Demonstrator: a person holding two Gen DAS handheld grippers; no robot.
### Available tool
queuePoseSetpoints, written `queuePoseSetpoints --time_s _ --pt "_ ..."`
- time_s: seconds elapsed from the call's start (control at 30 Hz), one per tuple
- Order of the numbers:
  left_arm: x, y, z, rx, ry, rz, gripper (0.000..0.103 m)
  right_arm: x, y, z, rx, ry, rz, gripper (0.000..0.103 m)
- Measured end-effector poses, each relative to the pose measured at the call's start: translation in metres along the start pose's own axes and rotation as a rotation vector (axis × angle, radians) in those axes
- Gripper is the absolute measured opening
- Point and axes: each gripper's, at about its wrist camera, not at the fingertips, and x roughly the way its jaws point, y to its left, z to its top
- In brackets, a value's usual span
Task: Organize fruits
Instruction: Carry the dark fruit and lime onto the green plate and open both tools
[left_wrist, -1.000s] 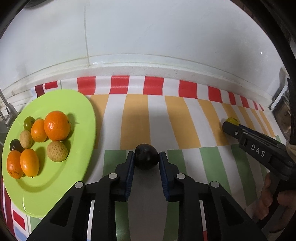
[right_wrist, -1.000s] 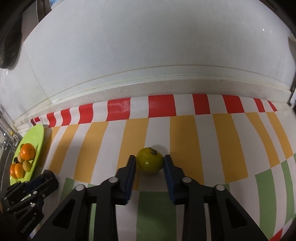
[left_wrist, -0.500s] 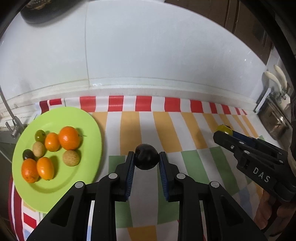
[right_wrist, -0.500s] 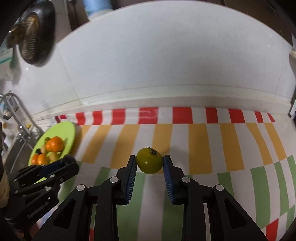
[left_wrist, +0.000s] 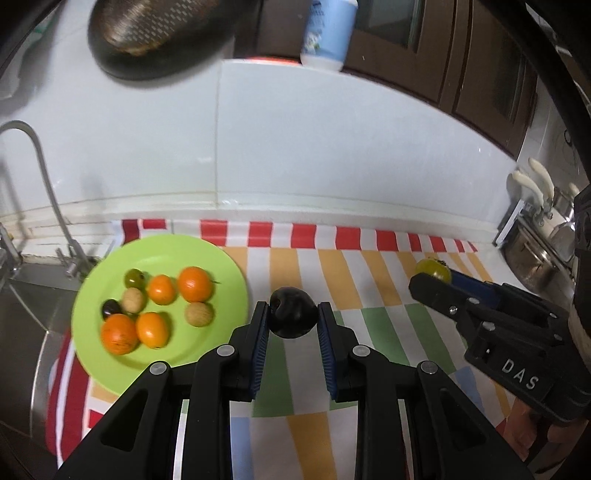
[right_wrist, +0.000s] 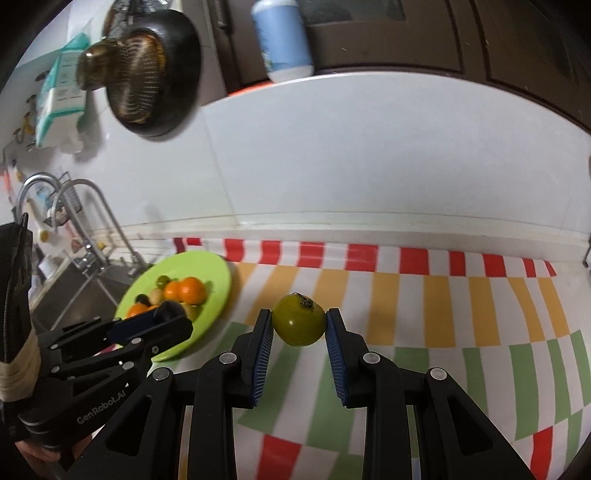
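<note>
My left gripper (left_wrist: 292, 317) is shut on a dark plum (left_wrist: 293, 312) and holds it in the air above the striped cloth (left_wrist: 347, 273), just right of the green plate (left_wrist: 110, 354). The plate carries several oranges (left_wrist: 195, 283) and small fruits. My right gripper (right_wrist: 299, 326) is shut on a green tomato (right_wrist: 298, 324), also lifted above the cloth. The right gripper with the tomato (left_wrist: 434, 268) shows at the right of the left wrist view. The left gripper (right_wrist: 162, 321) shows over the plate (right_wrist: 218, 280) in the right wrist view.
A sink and tap (left_wrist: 44, 177) lie left of the plate. A white tiled wall (left_wrist: 295, 147) stands behind the cloth. A strainer (right_wrist: 140, 85) and a blue-white bottle (right_wrist: 284, 40) are above. A knife rack (left_wrist: 535, 206) stands at the far right.
Both grippers have risen well above the cloth with their fruits held. The view now takes in the whole plate, the wall and the shelf items.
</note>
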Motion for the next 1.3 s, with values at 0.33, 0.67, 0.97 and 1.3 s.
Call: queuePoseSetpoints --time_s 0.33,0.67,0.97,1.3 --pt "-0.031 0.03 0.003 -0.028 -0.057 0.055 0.026 -0.002 0.044 0.014 -0.071 -0.037 0.072 0.03" --pt "-0.038 0.06 0.015 0.004 -0.095 0.134 0.026 0.024 0.079 0.03 -0.12 -0.026 0.151 0.03" --pt "-0.016 0.09 0.026 0.038 -0.085 0.149 0.026 0.065 0.1 0.046 -0.149 0.013 0.194 0.03" --pt "0.03 0.117 0.035 0.058 -0.03 0.144 0.026 0.126 0.116 0.055 -0.2 0.077 0.217 0.03"
